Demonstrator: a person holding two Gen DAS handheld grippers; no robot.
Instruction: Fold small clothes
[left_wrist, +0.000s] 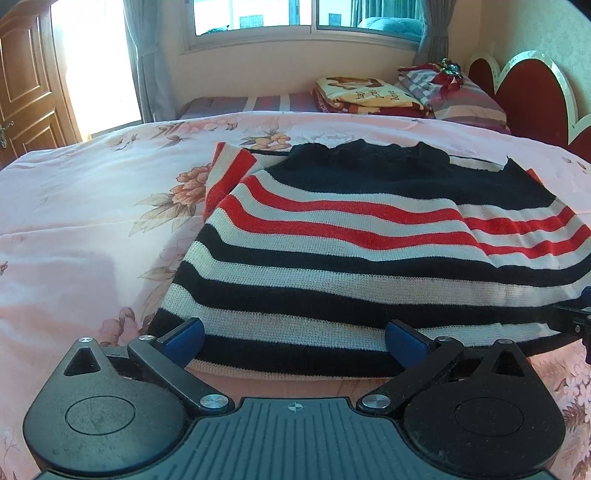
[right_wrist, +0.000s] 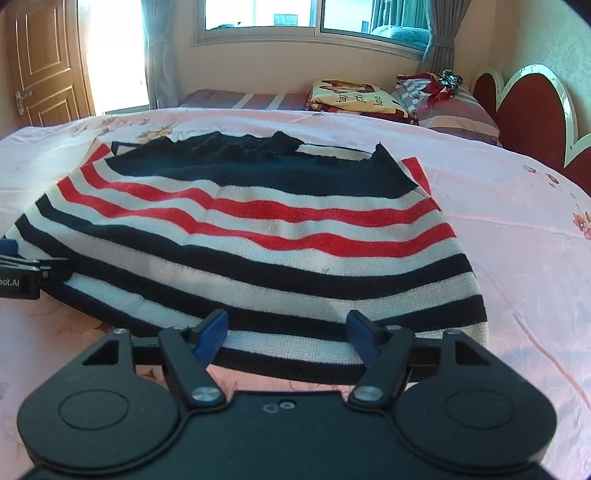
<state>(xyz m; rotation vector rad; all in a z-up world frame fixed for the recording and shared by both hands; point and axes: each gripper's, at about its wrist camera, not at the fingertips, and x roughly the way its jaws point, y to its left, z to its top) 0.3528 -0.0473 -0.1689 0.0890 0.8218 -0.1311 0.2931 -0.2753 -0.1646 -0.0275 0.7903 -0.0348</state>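
Observation:
A small knit sweater (left_wrist: 332, 251) with black, white and red stripes lies flat on the pink floral bedspread (left_wrist: 92, 206), sleeves folded in, black collar at the far end. It also shows in the right wrist view (right_wrist: 258, 236). My left gripper (left_wrist: 293, 341) is open, its blue fingertips (left_wrist: 184, 336) straddling the near hem at the sweater's left part. My right gripper (right_wrist: 286, 332) is open, its fingertips (right_wrist: 212, 328) straddling the near hem at the right part. Each gripper's side shows in the other view: the right one (left_wrist: 576, 317) and the left one (right_wrist: 18, 273).
Folded blankets (left_wrist: 365, 96) and a striped pillow (left_wrist: 461, 99) lie at the far side of the bed by a red heart-shaped headboard (left_wrist: 532, 96). A wooden door (left_wrist: 26, 81) stands at far left, a window (left_wrist: 303, 18) behind the bed.

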